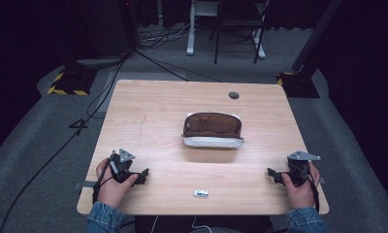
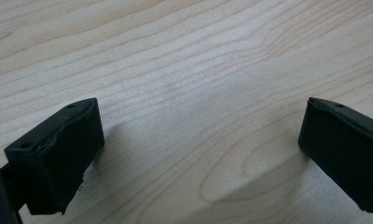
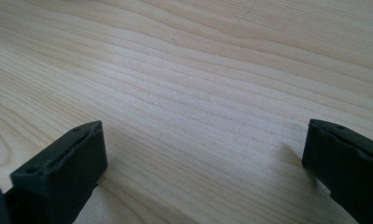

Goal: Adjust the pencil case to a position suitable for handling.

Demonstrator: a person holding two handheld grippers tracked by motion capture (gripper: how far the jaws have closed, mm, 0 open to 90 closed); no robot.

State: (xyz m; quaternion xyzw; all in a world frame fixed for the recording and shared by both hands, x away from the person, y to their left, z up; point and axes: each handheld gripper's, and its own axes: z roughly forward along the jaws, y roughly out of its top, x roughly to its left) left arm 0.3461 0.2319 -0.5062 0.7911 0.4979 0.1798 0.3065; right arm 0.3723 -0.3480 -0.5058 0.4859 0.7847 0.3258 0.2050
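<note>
A brown pouch with a silver-grey base [image 1: 212, 129] lies unzipped at the middle of the wooden table [image 1: 158, 102], its brown inside facing up. A small white and dark item [image 1: 201, 193] rests near the table's front edge. My left gripper [image 1: 142, 175] rests at the front left corner, held in a hand, jaws pointing right. In the left gripper view its jaws stand wide apart over bare wood, left gripper [image 2: 201, 140] open. My right gripper [image 1: 273, 174] sits at the front right, jaws pointing left. The right gripper [image 3: 203, 154] is open too, nothing between its fingers.
A round cable hole [image 1: 234, 95] sits near the table's far edge. Beyond the table are grey carpet, cables [image 1: 85, 111], black stand bases with yellow-black tape [image 1: 68, 85] and a chair [image 1: 235, 24].
</note>
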